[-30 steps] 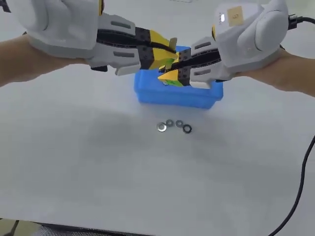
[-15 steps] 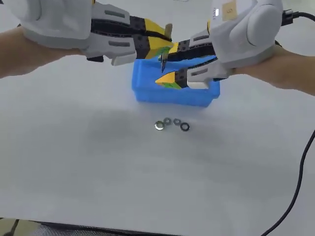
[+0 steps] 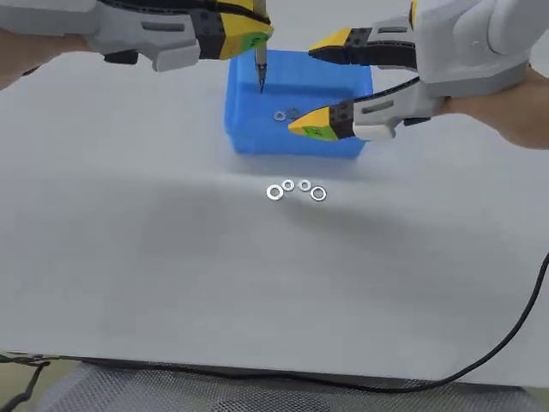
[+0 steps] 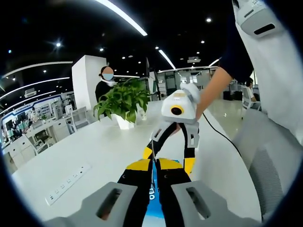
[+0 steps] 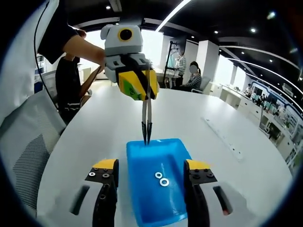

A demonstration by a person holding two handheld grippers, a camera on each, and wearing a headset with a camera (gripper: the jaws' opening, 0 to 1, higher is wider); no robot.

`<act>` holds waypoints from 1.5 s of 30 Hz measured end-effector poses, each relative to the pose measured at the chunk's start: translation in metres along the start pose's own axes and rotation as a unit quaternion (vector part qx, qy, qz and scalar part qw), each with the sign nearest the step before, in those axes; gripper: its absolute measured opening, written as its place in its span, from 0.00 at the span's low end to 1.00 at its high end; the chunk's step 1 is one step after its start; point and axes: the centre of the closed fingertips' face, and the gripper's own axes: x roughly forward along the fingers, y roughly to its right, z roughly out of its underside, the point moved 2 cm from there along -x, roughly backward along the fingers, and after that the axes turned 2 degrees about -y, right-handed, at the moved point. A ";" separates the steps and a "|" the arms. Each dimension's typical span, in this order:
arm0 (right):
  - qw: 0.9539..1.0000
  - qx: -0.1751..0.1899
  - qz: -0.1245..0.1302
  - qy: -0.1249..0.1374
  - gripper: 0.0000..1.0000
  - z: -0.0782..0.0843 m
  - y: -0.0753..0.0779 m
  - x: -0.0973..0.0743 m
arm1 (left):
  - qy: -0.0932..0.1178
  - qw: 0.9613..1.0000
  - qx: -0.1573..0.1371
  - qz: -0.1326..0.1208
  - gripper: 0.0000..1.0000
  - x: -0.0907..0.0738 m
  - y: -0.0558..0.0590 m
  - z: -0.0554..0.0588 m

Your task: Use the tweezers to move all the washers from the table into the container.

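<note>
Left claw (image 3: pixel 256 33) pinches tweezers (image 3: pixel 260 70), right claw (image 3: pixel 303 87) wide open

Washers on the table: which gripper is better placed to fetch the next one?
Left. The left gripper is shut on the tweezers, tips down above the container, near the four washers; the right gripper is open and empty.

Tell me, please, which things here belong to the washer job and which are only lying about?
Belong to the job:
- tweezers, held in the left hand-held gripper
- right hand-held gripper, open
- four loose washers on the table
- blue container with two placed washers

Only lying about:
- black cable
- potted plant
- power strip
</note>
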 end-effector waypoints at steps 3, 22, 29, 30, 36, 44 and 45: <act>1.000 0.003 0.012 0.001 0.64 0.002 -0.006 -0.010 | 0.007 1.000 -0.004 0.001 0.07 -0.004 0.008 -0.003; 0.999 0.040 0.008 -0.022 0.74 0.049 -0.073 -0.050 | 0.005 0.999 -0.035 0.028 0.07 -0.012 0.059 0.008; 0.998 0.062 0.004 -0.025 0.81 0.056 -0.080 -0.056 | 0.004 0.999 -0.043 0.033 0.07 -0.007 0.070 0.015; 0.998 0.064 0.003 -0.023 0.82 0.055 -0.081 -0.056 | 0.004 0.999 -0.045 0.031 0.07 -0.006 0.072 0.016; 0.997 0.074 -0.020 -0.014 0.92 0.051 -0.087 -0.055 | -0.001 0.998 -0.047 0.029 0.07 0.000 0.079 0.027; 0.996 0.078 -0.049 0.007 1.00 0.039 -0.092 -0.057 | -0.005 0.999 -0.047 0.023 0.07 0.004 0.081 0.035; 0.996 0.078 -0.052 0.008 1.00 0.039 -0.092 -0.057 | -0.004 0.999 -0.048 0.023 0.07 0.004 0.080 0.035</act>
